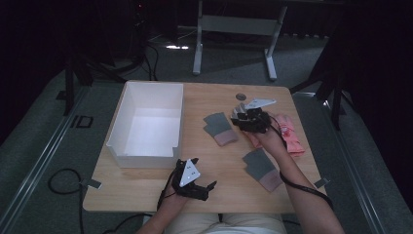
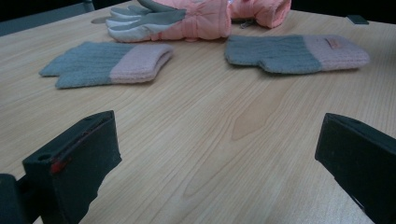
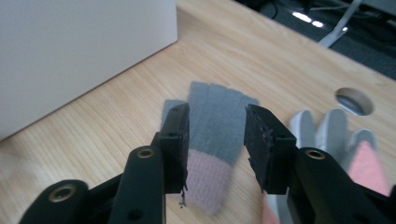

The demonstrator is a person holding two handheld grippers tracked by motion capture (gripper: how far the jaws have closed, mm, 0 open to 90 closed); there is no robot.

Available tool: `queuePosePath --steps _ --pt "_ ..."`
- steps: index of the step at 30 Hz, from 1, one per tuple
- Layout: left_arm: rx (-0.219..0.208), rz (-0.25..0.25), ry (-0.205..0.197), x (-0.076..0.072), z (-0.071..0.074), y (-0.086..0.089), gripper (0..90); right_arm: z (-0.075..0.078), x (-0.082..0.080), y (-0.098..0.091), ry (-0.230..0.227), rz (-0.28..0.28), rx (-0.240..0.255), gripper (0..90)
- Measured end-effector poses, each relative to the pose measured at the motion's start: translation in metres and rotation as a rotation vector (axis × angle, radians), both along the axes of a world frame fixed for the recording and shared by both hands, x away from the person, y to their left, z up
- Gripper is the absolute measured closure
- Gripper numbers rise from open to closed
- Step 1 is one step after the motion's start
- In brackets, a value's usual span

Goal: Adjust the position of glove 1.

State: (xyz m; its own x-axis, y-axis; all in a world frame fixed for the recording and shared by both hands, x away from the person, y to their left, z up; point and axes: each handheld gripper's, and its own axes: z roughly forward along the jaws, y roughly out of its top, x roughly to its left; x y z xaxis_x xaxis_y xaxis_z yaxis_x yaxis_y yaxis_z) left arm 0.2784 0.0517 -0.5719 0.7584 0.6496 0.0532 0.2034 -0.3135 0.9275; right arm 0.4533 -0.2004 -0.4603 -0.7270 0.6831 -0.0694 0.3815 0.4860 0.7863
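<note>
Two grey knit gloves with pink cuffs lie on the wooden table: one [image 1: 220,127] at the centre, the other [image 1: 262,168] nearer the person. A pink padded glove [image 1: 290,134] lies at the right. My right gripper [image 1: 235,120] hovers beside the centre knit glove, partly over the pink one. In the right gripper view its jaws [image 3: 217,120] stand apart above that knit glove [image 3: 212,140], not pressing it. My left gripper [image 1: 207,189] rests low near the front edge. The left gripper [image 2: 217,128] has its jaws wide apart and empty, facing both knit gloves [image 2: 112,65] [image 2: 294,53] and the pink glove [image 2: 196,18].
A white open box [image 1: 178,126] stands on the table's left half, its wall [image 3: 70,51] close to the right gripper's left. A round cable hole [image 1: 240,96] sits at the far edge. Bare wood lies between the left gripper and the gloves. A desk frame stands beyond the table.
</note>
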Motion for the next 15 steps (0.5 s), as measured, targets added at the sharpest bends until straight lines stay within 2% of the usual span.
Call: queuePosePath --steps 4,10,11,15 --pt "-0.002 0.001 -0.014 -0.001 0.000 0.000 0.0 -0.012 0.010 0.013 0.020 0.023 -0.025 63.2" --pt "0.002 0.000 -0.013 -0.001 0.000 0.000 0.0 -0.027 0.022 0.029 0.044 0.048 -0.070 63.7" --pt "0.000 0.001 -0.010 -0.001 0.000 0.000 0.0 -0.035 0.029 0.035 0.064 0.055 -0.087 65.0" --pt "-0.007 0.001 -0.012 -0.001 0.000 0.001 0.0 -0.045 0.037 0.041 0.082 0.050 -0.111 65.1"
